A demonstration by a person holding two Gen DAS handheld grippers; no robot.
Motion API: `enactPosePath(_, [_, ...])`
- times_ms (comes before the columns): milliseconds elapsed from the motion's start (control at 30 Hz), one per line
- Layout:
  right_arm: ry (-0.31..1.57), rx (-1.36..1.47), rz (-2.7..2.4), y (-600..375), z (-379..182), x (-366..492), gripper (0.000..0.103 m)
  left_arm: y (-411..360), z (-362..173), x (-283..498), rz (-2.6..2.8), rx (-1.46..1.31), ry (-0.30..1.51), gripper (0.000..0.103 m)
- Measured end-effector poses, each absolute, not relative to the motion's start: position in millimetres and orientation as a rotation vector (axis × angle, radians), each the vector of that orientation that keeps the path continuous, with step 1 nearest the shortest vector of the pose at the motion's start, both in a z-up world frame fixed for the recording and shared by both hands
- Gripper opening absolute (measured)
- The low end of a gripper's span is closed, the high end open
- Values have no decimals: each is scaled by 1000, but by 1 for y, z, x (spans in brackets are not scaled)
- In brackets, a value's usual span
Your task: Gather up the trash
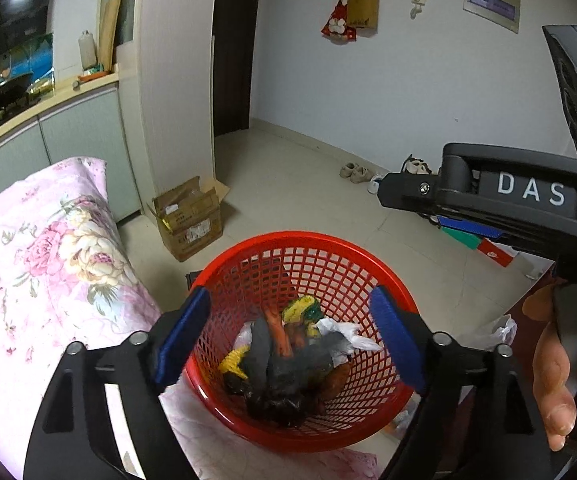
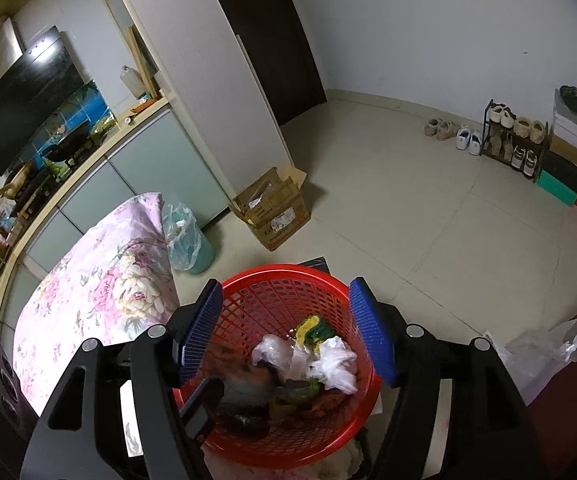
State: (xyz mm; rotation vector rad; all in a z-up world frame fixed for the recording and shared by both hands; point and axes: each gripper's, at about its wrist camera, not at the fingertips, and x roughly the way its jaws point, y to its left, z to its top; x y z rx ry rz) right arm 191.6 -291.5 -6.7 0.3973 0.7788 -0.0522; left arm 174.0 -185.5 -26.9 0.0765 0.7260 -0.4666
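Trash (image 1: pixel 284 364) fills the red basket (image 1: pixel 328 248) — left gripper (image 1: pixel 292 336) and right gripper (image 2: pixel 286 332) both spread, empty

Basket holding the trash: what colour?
Red plastic mesh basket; shows best in the left wrist view.

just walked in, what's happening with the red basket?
A person holds a two-finger gripper in each hand over a red basket that already contains trash: crumpled white plastic, a yellow-green sponge and dark scraps. The left gripper and right gripper are both open with nothing between their pads. A clear plastic bag lies outside the basket to the right.
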Motion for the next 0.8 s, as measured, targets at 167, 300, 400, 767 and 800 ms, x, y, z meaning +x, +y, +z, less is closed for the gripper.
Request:
enactPosePath(167, [761,399,-49,-291,-1,188,65,-180,-21,171,-461,86,707,86])
enactPosePath(300, [741,403,-47,-293,4,184,70,-167,-14,173,-445,61,697,86])
enactPosePath(400, [728,400,-36,-292,7,183,72,-155,-6,174,-422,45,682,87])
enactPosePath(767, [657,398,1,-283,19,174,89,-119,4,158,-300,89,621,87])
enactPosePath(800, [652,392,8,-280,20,173,89,-115,4,156,-286,90,620,87])
